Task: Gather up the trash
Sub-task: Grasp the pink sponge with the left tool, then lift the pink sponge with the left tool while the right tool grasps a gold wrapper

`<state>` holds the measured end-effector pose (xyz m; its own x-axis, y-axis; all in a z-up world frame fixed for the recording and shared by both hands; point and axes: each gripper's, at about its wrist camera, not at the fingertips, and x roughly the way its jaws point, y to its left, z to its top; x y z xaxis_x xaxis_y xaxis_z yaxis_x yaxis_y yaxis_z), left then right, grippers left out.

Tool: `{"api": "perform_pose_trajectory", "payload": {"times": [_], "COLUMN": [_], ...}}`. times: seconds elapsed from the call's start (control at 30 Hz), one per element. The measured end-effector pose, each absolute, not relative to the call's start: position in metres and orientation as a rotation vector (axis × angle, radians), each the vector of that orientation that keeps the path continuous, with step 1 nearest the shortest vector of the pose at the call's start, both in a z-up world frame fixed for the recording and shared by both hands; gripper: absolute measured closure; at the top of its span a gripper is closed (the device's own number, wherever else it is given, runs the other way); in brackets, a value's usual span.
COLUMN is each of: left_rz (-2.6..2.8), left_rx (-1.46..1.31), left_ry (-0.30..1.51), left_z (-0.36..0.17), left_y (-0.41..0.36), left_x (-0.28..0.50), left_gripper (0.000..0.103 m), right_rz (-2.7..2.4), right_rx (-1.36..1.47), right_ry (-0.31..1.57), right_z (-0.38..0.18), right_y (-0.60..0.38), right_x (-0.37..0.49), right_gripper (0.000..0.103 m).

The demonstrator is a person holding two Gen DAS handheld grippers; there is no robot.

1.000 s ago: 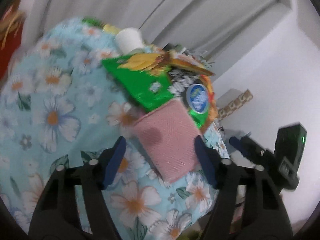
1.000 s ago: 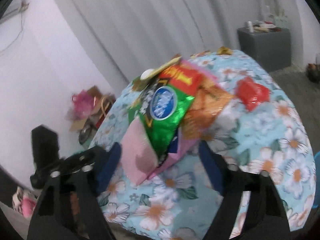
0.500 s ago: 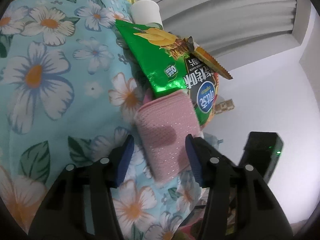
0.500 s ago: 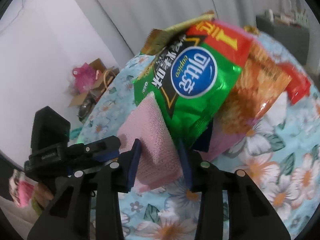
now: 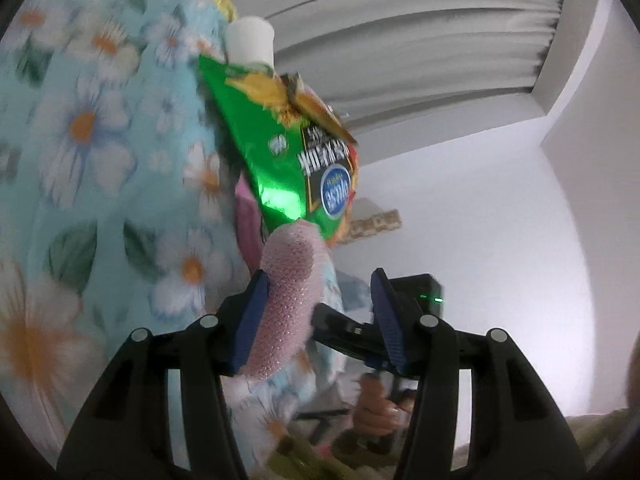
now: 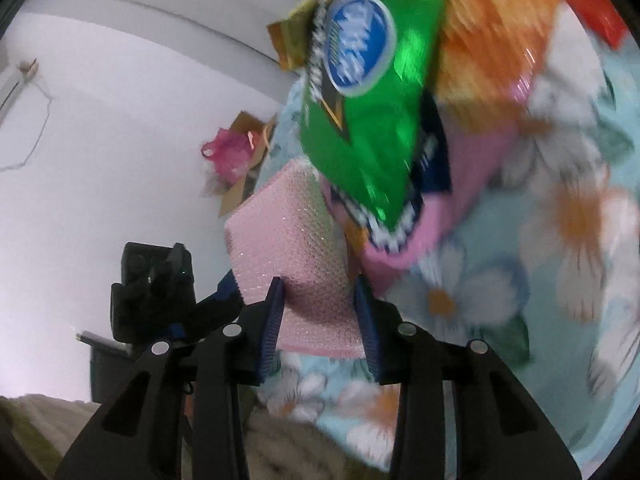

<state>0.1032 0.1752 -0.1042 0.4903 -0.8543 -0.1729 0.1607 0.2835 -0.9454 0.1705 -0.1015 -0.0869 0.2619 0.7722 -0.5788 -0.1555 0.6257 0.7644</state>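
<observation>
A pink bubble-wrap bag [image 5: 294,280] [image 6: 280,224] hangs over the edge of the floral tablecloth [image 5: 88,128]. A green snack bag [image 5: 272,152] [image 6: 372,120], an orange wrapper [image 6: 492,40] and a red wrapper [image 6: 592,12] are piled on it. My right gripper [image 6: 318,284] is closing, and both pads touch the pink bag's near corner. The left gripper [image 5: 318,280] has the pink bag against its left pad, while the right pad stands apart from it. Each gripper shows in the other's view, the left gripper [image 6: 160,280] beside the bag.
A white cup [image 5: 250,42] stands behind the snack bags on the cloth. A person's hand [image 5: 376,408] holds the right gripper's handle below the table edge. A cardboard box with a pink plastic bag [image 6: 236,152] sits by the white wall. Grey curtains [image 5: 400,60] hang behind.
Both grippers sank and rolled, so the pile now looms above them. Both pairs of jaws narrowed around the pink bag, and the right pads came to touch it.
</observation>
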Motion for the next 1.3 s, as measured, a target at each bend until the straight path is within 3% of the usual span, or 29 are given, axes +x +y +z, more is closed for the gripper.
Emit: {"api": "perform_pose_trajectory", "payload": {"times": [0.4,0.47,0.5,0.53,0.77,1.07,1.13,1.3], "left_rz": [-0.688,-0.67,-0.657,-0.636,-0.618,-0.523,-0.513,-0.503], "left_rx": [-0.994,-0.943,-0.895,-0.832,-0.82,-0.715,-0.7,-0.702], "left_ry": [0.902,0.921,0.942,0.955,0.932,0.862,0.848,0.839], "left_z": [-0.119,-0.12,-0.12,-0.118,-0.111,-0.093,-0.09,-0.091], "left_y": [0.153,0.145,0.14,0.134,0.133,0.152,0.155,0.168], "left_x": [0.11,0.112,0.112,0.113,0.114,0.103,0.101,0.094], "left_gripper": [0.057,0.059,0.068,0.07,0.071,0.073,0.073,0.073], "right_rz": [0.658,0.666,0.669,0.666,0.644,0.651,0.67,0.702], "right_rx": [0.653,0.659,0.662,0.657,0.618,0.497,0.52,0.691], "right_ry": [1.139,1.136,1.133,1.134,1.123,0.969,0.931,0.943], "right_z": [-0.098,-0.096,-0.096,-0.097,-0.086,0.008,0.026,0.038], "right_y": [-0.118,-0.12,-0.12,-0.119,-0.115,-0.139,-0.137,-0.115], "right_x": [0.155,0.156,0.157,0.158,0.159,0.172,0.182,0.24], "right_gripper": [0.071,0.071,0.071,0.071,0.071,0.057,0.049,0.047]}}
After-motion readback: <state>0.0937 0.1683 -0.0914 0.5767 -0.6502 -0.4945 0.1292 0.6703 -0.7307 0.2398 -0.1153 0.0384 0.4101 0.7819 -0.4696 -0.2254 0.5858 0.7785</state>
